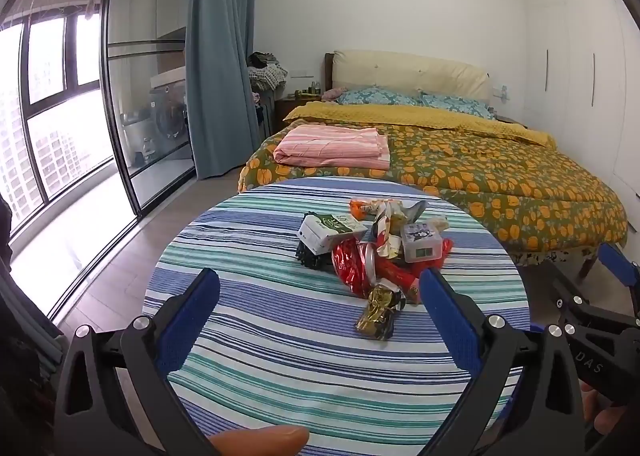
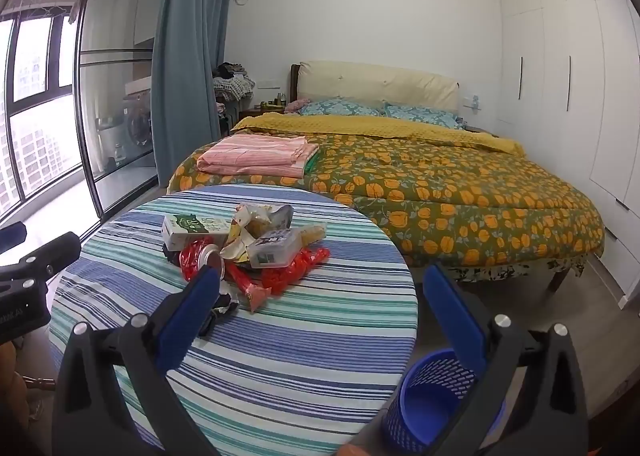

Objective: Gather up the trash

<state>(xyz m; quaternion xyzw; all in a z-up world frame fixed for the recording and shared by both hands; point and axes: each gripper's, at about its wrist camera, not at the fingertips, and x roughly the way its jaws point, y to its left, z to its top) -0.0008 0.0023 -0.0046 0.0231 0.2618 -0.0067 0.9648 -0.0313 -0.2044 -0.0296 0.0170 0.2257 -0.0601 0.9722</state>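
Nothing collected yet: the trash pile sits untouched on the striped table, both claws released and empty.

Left to right: the left gripper point(image 1: 320, 292) hangs spread wide over the striped table point(image 1: 256, 336), holding nothing; the trash pile point(image 1: 372, 252) lies just ahead of it, toward its right finger, with a white carton point(image 1: 330, 230), red wrappers point(image 1: 352, 264) and a gold wrapper point(image 1: 378, 310) nearest its tip. The right gripper point(image 2: 322, 288) is likewise spread and empty, the pile ahead past its left finger. Below its right finger, off the table's edge, stands the blue mesh bin point(image 2: 432, 400); what shows of its inside looks empty. By my reading, every piece remains to be moved.
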